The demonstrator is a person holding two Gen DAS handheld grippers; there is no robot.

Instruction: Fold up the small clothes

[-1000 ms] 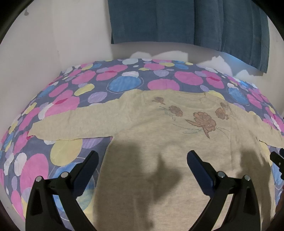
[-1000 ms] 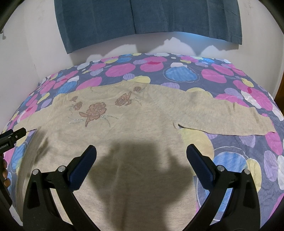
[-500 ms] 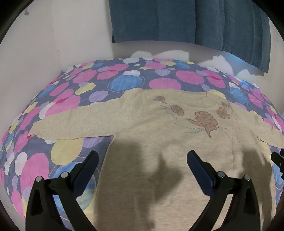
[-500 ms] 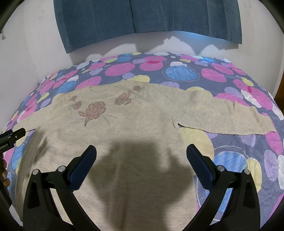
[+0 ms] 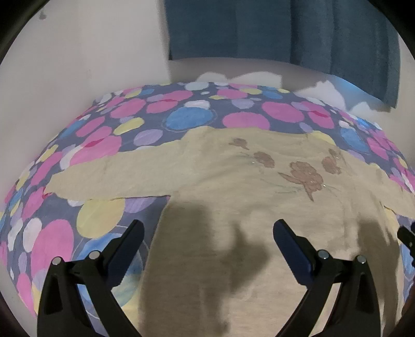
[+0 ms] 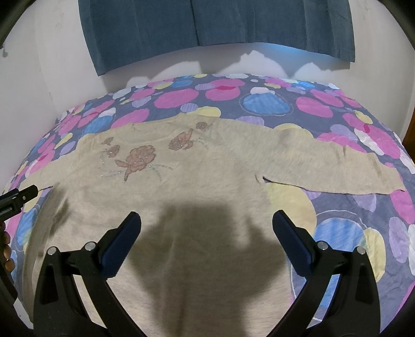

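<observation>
A small beige long-sleeved sweater (image 5: 233, 181) with brown embroidered flowers lies flat, front up, on the bed; it also shows in the right wrist view (image 6: 197, 181). Its left sleeve (image 5: 109, 178) and right sleeve (image 6: 337, 166) are spread out sideways. My left gripper (image 5: 207, 233) is open and empty above the sweater's lower left body. My right gripper (image 6: 206, 225) is open and empty above the lower right body. Each gripper's tip shows at the edge of the other's view, the left gripper (image 6: 26, 193) and the right gripper (image 5: 407, 234).
The bed has a bedsheet (image 5: 103, 145) with pink, blue and yellow circles, seen also in the right wrist view (image 6: 350, 233). A white wall (image 5: 77, 64) stands behind and to the left. A dark blue curtain (image 6: 207, 23) hangs on the wall.
Both views have shifted very slightly; the sweater sits a touch higher in the right wrist view. Both grippers stay open and the sweater has not moved.
</observation>
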